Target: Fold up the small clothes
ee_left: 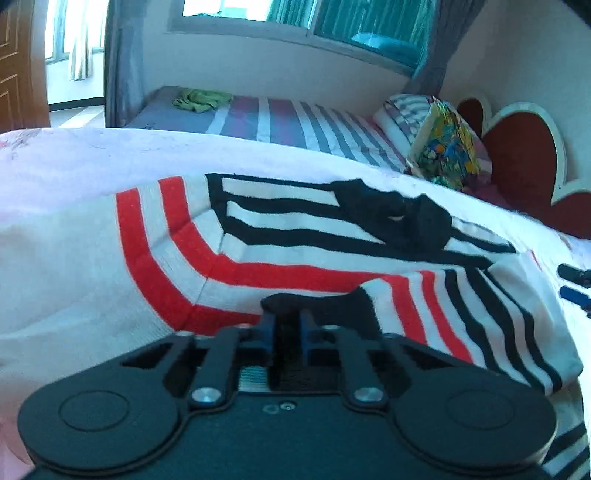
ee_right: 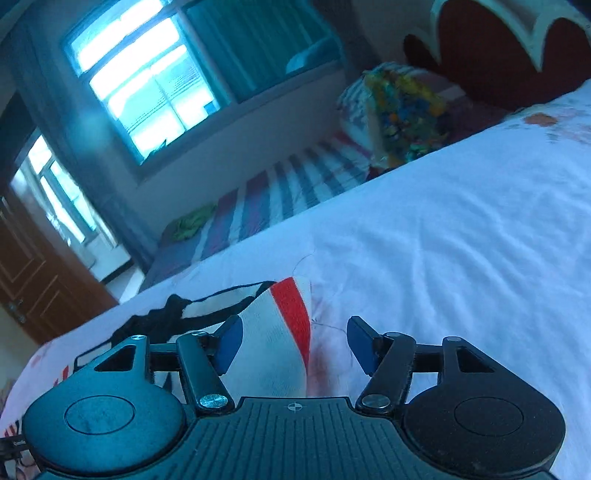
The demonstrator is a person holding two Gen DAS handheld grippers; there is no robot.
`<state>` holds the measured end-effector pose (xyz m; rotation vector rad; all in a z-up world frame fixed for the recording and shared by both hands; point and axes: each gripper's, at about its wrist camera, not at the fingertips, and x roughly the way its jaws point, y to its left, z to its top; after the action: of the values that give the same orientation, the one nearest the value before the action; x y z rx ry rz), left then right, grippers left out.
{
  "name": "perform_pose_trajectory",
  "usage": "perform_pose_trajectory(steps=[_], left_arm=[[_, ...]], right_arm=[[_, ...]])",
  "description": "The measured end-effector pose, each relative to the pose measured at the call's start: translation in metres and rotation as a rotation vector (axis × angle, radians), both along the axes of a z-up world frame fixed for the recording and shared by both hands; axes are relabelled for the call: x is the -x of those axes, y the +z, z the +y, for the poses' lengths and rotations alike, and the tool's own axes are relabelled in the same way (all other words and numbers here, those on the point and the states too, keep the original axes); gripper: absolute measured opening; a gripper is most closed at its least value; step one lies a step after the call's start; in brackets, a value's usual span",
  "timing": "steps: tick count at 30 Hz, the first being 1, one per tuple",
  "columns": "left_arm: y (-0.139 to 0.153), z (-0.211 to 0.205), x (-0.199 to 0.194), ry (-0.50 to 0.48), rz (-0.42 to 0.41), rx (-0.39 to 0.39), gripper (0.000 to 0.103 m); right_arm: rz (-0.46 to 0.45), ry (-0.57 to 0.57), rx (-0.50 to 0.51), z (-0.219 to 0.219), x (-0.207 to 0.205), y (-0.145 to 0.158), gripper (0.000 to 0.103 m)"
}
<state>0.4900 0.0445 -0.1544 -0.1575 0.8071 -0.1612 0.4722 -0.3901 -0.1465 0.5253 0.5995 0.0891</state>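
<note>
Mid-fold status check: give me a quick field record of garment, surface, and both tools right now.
garment: striped top, white with red and black bands, partly folded
surface: white bedsheet
left tool: shut on the striped top's black edge
right tool: open, at the garment's red-striped corner, gripping nothing
background: second bed with a green cloth on it

Daylight glares through a wide window [ee_left: 295, 18] with teal curtains. Below it, a striped mattress [ee_left: 295, 122] carries a crumpled green cloth [ee_left: 201, 99] and colourful bag [ee_left: 443, 147], near a red scalloped headboard [ee_left: 524, 158]. A brown wooden door [ee_right: 33, 280] stands left.
</note>
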Motion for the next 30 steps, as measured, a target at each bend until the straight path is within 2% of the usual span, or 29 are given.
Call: perform_pose_trajectory(steps=[2, 4, 6, 8, 10, 12, 13, 15, 17, 18, 19, 20, 22, 24, 26, 28, 29, 30], left_arm=[[0.000, -0.001, 0.002, 0.027, -0.010, 0.005, 0.008], [0.000, -0.002, 0.003, 0.041, -0.013, 0.001, 0.008], [0.001, -0.002, 0.003, 0.052, -0.014, 0.006, 0.007], [0.006, -0.002, 0.009, 0.087, -0.057, 0.003, 0.006], [0.009, -0.007, 0.013, 0.116, -0.088, -0.052, 0.006], [0.003, -0.007, 0.013, 0.161, -0.080, -0.071, 0.006], [-0.002, -0.006, 0.012, 0.169, -0.064, -0.060, 0.006], [-0.002, -0.012, 0.011, 0.125, -0.075, -0.108, 0.007], [0.005, -0.011, 0.013, 0.107, -0.069, -0.125, 0.030], [0.008, -0.009, 0.015, 0.120, -0.072, -0.127, 0.057], [0.015, -0.007, 0.024, 0.161, -0.108, -0.148, 0.060], [0.021, -0.007, 0.032, 0.175, -0.145, -0.150, 0.060], [0.030, -0.013, 0.040, 0.147, -0.163, -0.128, 0.059], [0.032, -0.029, 0.043, 0.084, -0.178, -0.123, 0.059], [0.026, -0.043, 0.037, 0.052, -0.158, -0.168, 0.059], [0.013, -0.048, 0.030, 0.040, -0.078, -0.166, 0.058], [0.008, -0.050, 0.030, 0.024, -0.052, -0.155, 0.059], [0.007, -0.053, 0.034, 0.006, -0.061, -0.167, 0.059]], right_arm=[[0.036, 0.038, 0.017, 0.001, -0.014, -0.007, 0.039], [0.045, 0.068, 0.025, 0.002, -0.025, -0.015, 0.039], [0.038, 0.097, 0.033, 0.003, -0.028, -0.019, 0.012], [0.017, 0.081, 0.079, 0.003, -0.023, -0.019, 0.008], [0.011, 0.020, 0.140, 0.003, -0.017, -0.019, 0.000], [0.072, -0.027, 0.219, 0.006, -0.018, -0.029, 0.000], [0.063, -0.023, 0.201, 0.002, -0.017, -0.031, 0.000], [0.073, -0.005, 0.176, -0.004, -0.017, -0.026, 0.000], [0.025, 0.020, 0.184, -0.006, -0.009, -0.014, 0.000], [0.009, 0.036, 0.192, -0.005, -0.007, -0.006, 0.000], [-0.013, 0.058, 0.198, -0.004, -0.002, 0.000, 0.000], [-0.038, 0.083, 0.200, -0.002, 0.003, 0.007, 0.000], [-0.062, 0.125, 0.205, 0.007, 0.008, 0.015, 0.000], [-0.068, 0.172, 0.191, 0.015, 0.011, 0.017, 0.000], [-0.080, 0.233, 0.233, 0.031, 0.016, 0.016, 0.000], [-0.033, 0.317, 0.320, 0.045, 0.022, 0.003, 0.000], [0.033, 0.350, 0.398, 0.052, 0.021, -0.010, 0.000], [0.027, 0.315, 0.476, 0.052, 0.026, -0.017, 0.000]])
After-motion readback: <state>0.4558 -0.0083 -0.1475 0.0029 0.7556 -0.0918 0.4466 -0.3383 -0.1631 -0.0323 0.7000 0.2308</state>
